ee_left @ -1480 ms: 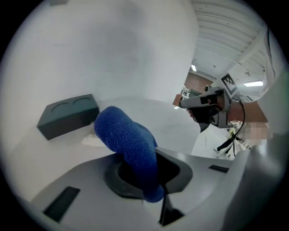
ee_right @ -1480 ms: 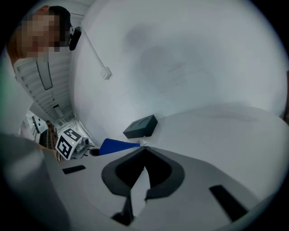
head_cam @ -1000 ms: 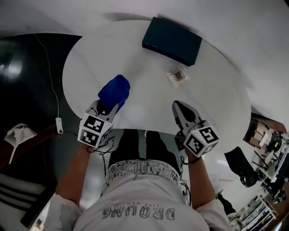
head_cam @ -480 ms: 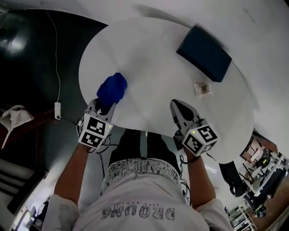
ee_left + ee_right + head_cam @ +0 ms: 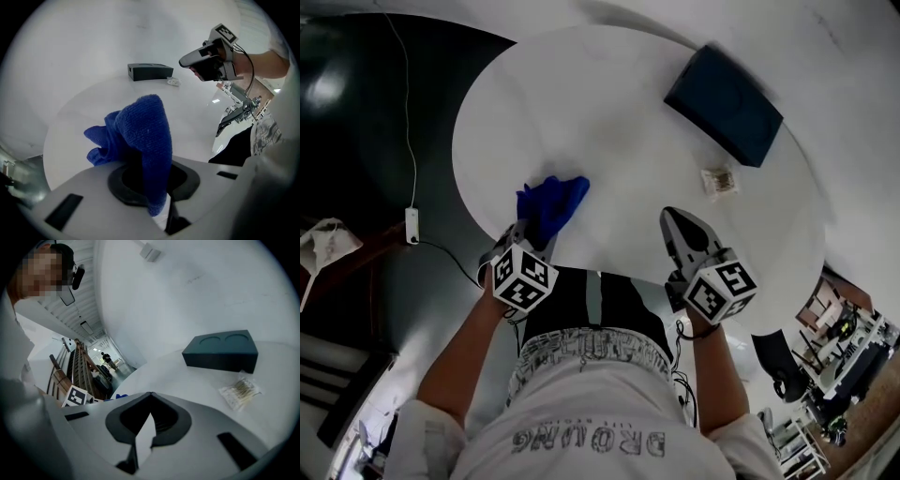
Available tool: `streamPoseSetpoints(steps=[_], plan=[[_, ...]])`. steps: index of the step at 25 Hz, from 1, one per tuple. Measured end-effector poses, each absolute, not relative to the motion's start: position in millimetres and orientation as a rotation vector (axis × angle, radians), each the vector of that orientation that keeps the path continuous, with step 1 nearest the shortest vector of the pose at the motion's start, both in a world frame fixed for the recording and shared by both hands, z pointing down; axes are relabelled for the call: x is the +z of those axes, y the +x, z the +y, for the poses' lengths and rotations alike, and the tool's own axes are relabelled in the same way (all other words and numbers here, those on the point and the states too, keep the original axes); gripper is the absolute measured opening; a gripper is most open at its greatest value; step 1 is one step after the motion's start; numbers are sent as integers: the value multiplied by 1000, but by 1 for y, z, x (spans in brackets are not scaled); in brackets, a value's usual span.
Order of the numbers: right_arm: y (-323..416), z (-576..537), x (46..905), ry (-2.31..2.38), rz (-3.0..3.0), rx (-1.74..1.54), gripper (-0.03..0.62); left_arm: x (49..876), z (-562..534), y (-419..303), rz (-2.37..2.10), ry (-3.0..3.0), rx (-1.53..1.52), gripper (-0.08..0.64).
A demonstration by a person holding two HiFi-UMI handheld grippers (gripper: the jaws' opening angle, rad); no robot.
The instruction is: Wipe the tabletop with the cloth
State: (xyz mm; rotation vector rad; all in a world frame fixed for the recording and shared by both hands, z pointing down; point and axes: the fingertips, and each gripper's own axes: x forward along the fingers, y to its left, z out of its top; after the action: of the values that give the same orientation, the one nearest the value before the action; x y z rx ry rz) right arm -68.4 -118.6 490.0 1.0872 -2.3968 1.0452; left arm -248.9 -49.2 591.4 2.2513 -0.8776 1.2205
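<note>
"What's in your left gripper (image 5: 536, 234)?"

"The blue cloth (image 5: 553, 202). My fingers (image 5: 220, 187) are pinched tight on one fold. The rest bunches out ahead of them, over the near left edge of the round white counter (image 5: 609, 112). I can't tell whether it presses on the surface."

"And the right gripper (image 5: 673, 223)?"

"Nothing in it. Those fingers (image 5: 201, 427) are closed tip to tip, and it hangs over the near edge of the counter, well apart from the cloth."

"Anything else on there?"

"A dark box (image 5: 724, 105) with two round hollows in its top lies at the far right. A small clear packet (image 5: 719, 180) lies just in front of it."
</note>
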Motion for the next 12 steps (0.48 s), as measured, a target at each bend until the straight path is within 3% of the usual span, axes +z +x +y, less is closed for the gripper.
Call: streamPoseSetpoints(steps=[12], plan=[[1, -93, 494, 1218, -2363, 1096, 8, 592, -52, -187, -787, 2308, 1263, 64]])
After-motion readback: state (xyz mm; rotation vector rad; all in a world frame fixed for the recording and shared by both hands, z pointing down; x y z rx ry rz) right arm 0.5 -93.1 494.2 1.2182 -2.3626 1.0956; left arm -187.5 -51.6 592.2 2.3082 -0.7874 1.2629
